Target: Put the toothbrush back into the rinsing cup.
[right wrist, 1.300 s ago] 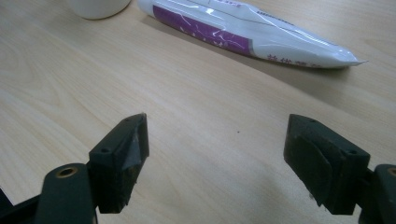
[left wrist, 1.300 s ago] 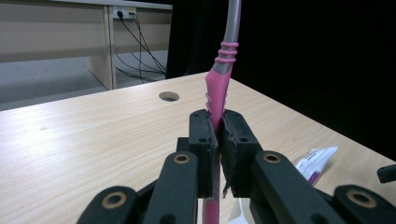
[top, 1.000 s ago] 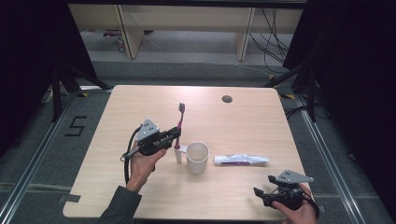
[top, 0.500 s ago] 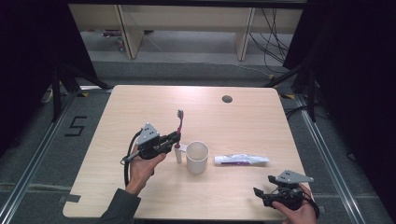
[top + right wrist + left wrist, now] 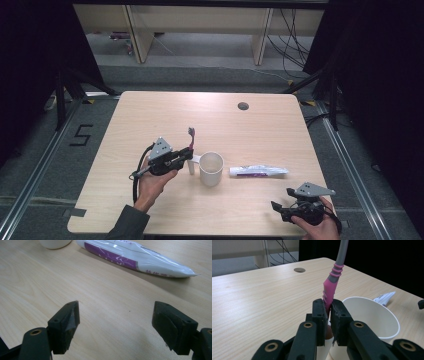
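Observation:
A pink and grey toothbrush [image 5: 191, 141] [image 5: 331, 283] stands nearly upright just left of a white paper cup [image 5: 211, 168] [image 5: 372, 318]. My left gripper [image 5: 187, 155] [image 5: 328, 315] is shut on its pink handle, low down, with the brush head at the top. A white and purple toothpaste tube [image 5: 258, 171] [image 5: 135, 257] lies flat to the right of the cup. My right gripper [image 5: 278, 208] [image 5: 115, 325] rests near the table's front right edge, jaws wide apart over bare wood, short of the tube.
The light wooden table [image 5: 150, 115] has a round cable hole [image 5: 243, 106] [image 5: 299, 270] at the back right. Shelving and cables stand on the floor beyond the far edge. Dark curtains flank both sides.
The left hand has drawn the toothbrush back toward the front edge and a little lower beside the cup. The right gripper has stayed where it was.

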Motion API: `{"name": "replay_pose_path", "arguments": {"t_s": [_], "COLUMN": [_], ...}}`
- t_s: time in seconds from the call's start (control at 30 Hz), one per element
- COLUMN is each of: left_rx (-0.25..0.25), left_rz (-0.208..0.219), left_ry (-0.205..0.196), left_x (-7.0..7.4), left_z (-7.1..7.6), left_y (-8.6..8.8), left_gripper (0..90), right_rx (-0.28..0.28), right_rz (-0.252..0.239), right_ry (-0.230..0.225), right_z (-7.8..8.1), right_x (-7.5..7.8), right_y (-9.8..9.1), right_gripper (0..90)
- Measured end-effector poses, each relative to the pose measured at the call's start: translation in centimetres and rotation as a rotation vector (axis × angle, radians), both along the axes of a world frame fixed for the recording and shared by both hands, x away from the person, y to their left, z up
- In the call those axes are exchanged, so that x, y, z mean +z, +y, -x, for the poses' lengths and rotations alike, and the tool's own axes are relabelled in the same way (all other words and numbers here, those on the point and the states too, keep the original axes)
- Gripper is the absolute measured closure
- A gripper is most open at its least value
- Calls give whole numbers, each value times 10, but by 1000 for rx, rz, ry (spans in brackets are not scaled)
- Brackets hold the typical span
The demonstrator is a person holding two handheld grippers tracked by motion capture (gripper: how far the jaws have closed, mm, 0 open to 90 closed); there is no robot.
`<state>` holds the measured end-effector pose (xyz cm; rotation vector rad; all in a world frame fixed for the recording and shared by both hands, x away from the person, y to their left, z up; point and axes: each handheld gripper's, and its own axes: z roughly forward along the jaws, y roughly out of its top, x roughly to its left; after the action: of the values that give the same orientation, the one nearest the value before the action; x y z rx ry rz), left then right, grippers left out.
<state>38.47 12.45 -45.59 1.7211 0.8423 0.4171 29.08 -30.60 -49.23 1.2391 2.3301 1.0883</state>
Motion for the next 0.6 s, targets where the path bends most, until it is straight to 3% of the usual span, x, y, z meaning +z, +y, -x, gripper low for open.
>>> {"name": "replay_pose_path", "arguments": {"t_s": [0.07,0.1,0.33,0.6], "left_rx": [-6,-4,-11,-18], "left_rz": [1,0,-14,-8], "left_ry": [3,4,15,27], "left_x": [0,-1,-4,-5], "left_z": [0,0,0,0], "left_y": [0,0,0,0], "left_gripper": [813,812,796,742], "right_rx": [0,-18,-7,-2], "right_rz": [-5,-17,-6,-11], "right_ry": [-6,15,-2,11], "right_z": [0,2,2,3], "right_x": [0,1,1,1], "right_y": [0,2,1,1], "right_gripper": [230,230,230,230]}}
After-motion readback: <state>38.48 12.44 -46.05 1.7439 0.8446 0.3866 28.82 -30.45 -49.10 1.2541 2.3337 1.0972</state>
